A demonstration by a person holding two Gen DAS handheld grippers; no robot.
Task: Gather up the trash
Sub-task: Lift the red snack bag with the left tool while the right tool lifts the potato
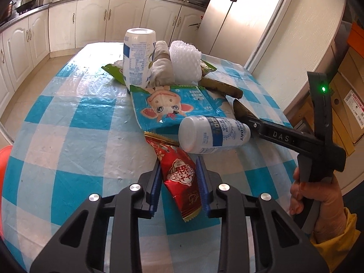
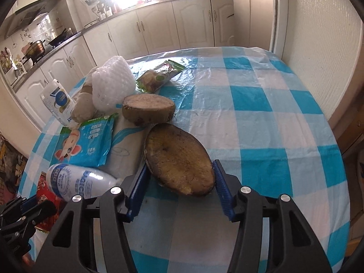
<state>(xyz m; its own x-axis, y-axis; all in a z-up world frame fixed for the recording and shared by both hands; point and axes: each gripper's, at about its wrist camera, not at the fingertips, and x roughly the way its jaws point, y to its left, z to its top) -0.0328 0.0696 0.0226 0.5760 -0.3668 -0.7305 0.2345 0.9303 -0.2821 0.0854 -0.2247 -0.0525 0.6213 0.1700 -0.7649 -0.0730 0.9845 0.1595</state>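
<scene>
A red snack wrapper (image 1: 179,175) lies flat on the checked tablecloth (image 1: 68,136). My left gripper (image 1: 179,182) straddles it, and its blue pads touch both long edges. In the right wrist view a brown cut vegetable half (image 2: 179,161) lies cut face up, with the pads of my right gripper (image 2: 179,182) against its two sides. The left wrist view shows the right gripper (image 1: 248,119) reaching in from the right, held by a hand (image 1: 318,204). The left gripper (image 2: 27,207) shows at the lower left of the right wrist view.
Just beyond the wrapper lies a white bottle (image 1: 213,134) on its side. Behind it are a blue wipes pack (image 1: 173,104), another white bottle (image 1: 138,56) standing, white foam netting (image 1: 185,61), a green wrapper (image 2: 159,77) and a second cut half (image 2: 147,109). Kitchen cabinets (image 1: 91,18) line the back.
</scene>
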